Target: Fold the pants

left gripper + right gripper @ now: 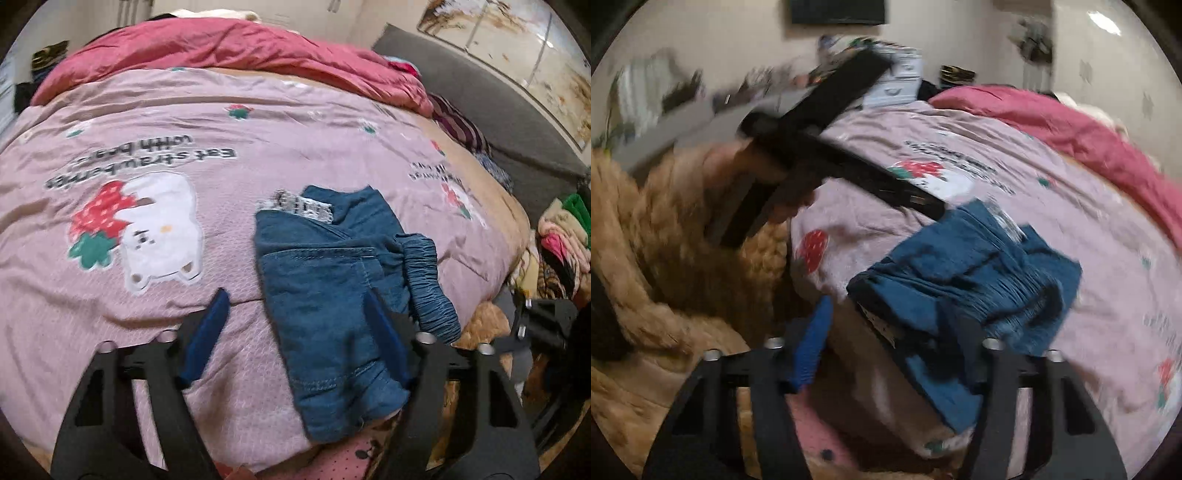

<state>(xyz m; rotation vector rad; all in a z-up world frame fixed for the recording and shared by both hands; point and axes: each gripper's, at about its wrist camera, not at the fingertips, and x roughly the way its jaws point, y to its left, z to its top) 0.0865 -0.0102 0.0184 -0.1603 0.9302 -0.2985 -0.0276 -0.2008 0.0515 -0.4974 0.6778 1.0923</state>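
Left gripper (pixel 295 325): jaws apart, nothing clamped; the right finger hangs over the near left part of the pants, contact unclear.
Pants (pixel 332 295): blue denim, already folded into a compact bundle on the pink bedspread (pixel 147 258), near the bed's near right edge.
Handling: likely soft, light, limp; layers may slide apart, so take hold through all of them at a folded edge.
Long axis: runs near to far, gathered waistband (pixel 428 280) along the right side.
Right gripper (pixel 894 339): jaws apart, gripping nothing that shows; picture blurred.
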